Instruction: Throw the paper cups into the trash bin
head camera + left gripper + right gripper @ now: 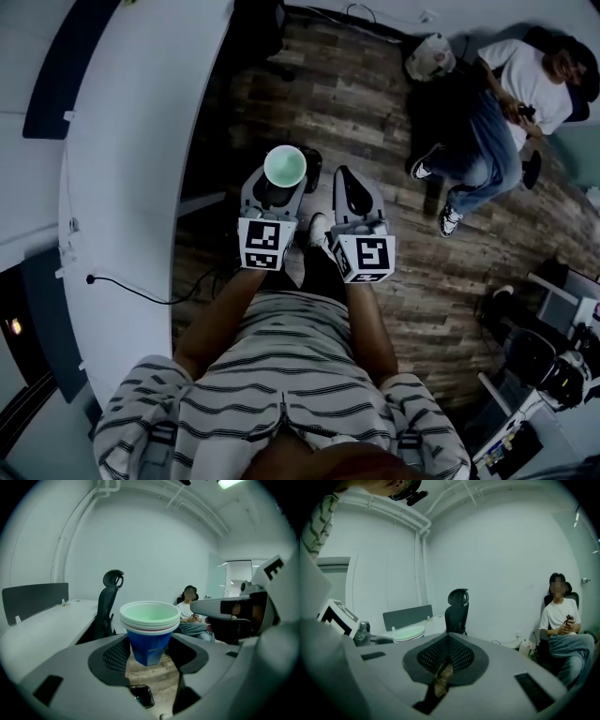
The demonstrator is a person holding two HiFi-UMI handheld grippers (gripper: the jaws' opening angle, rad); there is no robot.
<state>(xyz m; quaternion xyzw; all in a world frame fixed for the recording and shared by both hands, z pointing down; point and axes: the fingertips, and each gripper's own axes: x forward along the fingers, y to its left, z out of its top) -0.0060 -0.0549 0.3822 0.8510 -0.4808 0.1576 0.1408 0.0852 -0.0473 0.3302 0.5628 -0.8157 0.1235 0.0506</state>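
**Stack of paper cups carried clear of the table.** The left gripper [148, 651] has its jaws set wide and clamped on the paper cups [284, 166], which ride upright in mid-air above the wood-plank floor [375, 122], beside the white table [122, 187]. The right gripper [446, 656] has its jaws pressed together with nothing between them. No trash bin can be made out in any view.

*Hazards.* The cup wall tapers downward, so a looser hold would probably let the stack slide out. A harder squeeze would likely crease the thin paper. The nested cups may part unevenly on release and fall wide of the bin. A seated person [506, 103] is well off to the right.

*Materials and shapes.* The cups are blue outside and pale green inside, with white rolled rims stacked closely. The jaw pads are dark, with a mesh-like texture. The table is smooth, with a curved edge.
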